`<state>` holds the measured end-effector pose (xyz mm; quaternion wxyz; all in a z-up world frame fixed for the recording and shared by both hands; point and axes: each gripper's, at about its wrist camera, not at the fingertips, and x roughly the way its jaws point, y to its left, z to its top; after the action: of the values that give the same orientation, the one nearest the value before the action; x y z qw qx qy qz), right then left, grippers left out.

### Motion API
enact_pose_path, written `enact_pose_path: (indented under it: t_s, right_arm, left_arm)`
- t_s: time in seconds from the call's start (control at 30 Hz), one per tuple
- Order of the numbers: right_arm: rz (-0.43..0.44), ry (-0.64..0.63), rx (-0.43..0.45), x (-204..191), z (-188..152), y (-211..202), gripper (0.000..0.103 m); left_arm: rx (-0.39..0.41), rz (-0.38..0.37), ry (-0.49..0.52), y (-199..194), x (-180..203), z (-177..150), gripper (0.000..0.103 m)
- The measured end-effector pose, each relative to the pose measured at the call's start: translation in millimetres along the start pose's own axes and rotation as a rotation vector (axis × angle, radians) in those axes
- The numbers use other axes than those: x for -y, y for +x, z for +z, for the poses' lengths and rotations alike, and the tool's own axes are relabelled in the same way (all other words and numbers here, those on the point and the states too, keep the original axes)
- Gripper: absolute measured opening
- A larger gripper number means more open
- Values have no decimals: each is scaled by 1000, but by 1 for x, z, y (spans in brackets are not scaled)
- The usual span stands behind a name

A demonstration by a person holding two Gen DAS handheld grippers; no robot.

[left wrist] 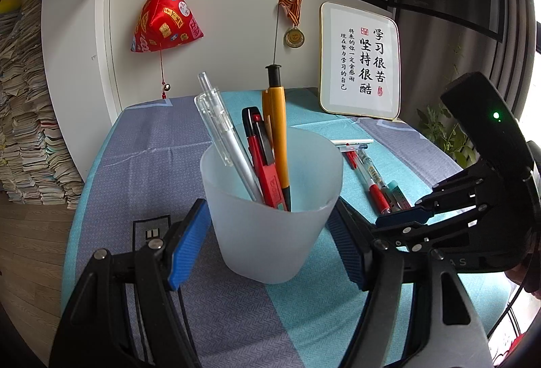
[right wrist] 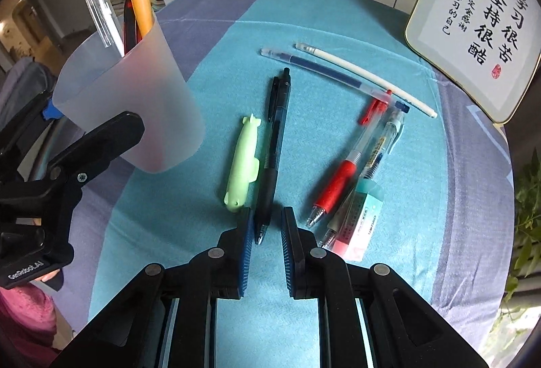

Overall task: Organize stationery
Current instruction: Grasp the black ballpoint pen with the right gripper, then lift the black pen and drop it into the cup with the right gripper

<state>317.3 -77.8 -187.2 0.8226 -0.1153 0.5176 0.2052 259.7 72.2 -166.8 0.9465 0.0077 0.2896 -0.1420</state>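
A frosted plastic cup (left wrist: 270,215) stands on the table, held between the blue pads of my left gripper (left wrist: 267,226). It holds a clear pen (left wrist: 219,131), a red pen (left wrist: 263,158) and an orange pen (left wrist: 275,131). The cup also shows in the right wrist view (right wrist: 135,104). My right gripper (right wrist: 265,226) is open, its jaws on either side of the tip of a black pen (right wrist: 274,148) lying on the cloth. A green whale-shaped pen (right wrist: 243,165) lies just left of the black pen.
To the right lie a red pen (right wrist: 345,165), a clear pen (right wrist: 375,158), an eraser (right wrist: 361,215), a blue refill (right wrist: 321,70) and a white pen (right wrist: 365,77). A framed calligraphy board (right wrist: 480,23) leans at the back right. The table's edge curves close on the right.
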Motion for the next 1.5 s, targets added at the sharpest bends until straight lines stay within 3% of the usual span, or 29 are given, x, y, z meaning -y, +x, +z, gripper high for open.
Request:
enact_pose_path:
  t_s: [0.33, 0.57, 0.73, 0.8, 1.07, 1.2, 1.5]
  right_arm:
    - [-14, -32, -23, -2, -7, -18, 11]
    - [-36, -125, -143, 9, -77, -58, 11]
    - [-33, -156, -255, 17, -125, -55, 11]
    - [-35, -160, -229, 15, -127, -61, 11]
    - [-53, -185, -128, 3, -82, -49, 17]
    - [-46, -175, -140, -1, -58, -33, 17]
    - [-42, -154, -172, 2, -45, -20, 16]
  left_arm:
    - [0, 0, 0, 0, 0, 0, 70]
    - [0, 0, 0, 0, 0, 0, 70]
    - [0, 0, 1, 0, 0, 0, 70]
    - [0, 0, 0, 0, 0, 0, 70]
    - [-1, -2, -3, 0, 1, -1, 71]
    - [-2, -3, -3, 1, 1, -1, 71]
    - [-2, -3, -3, 1, 1, -1, 71]
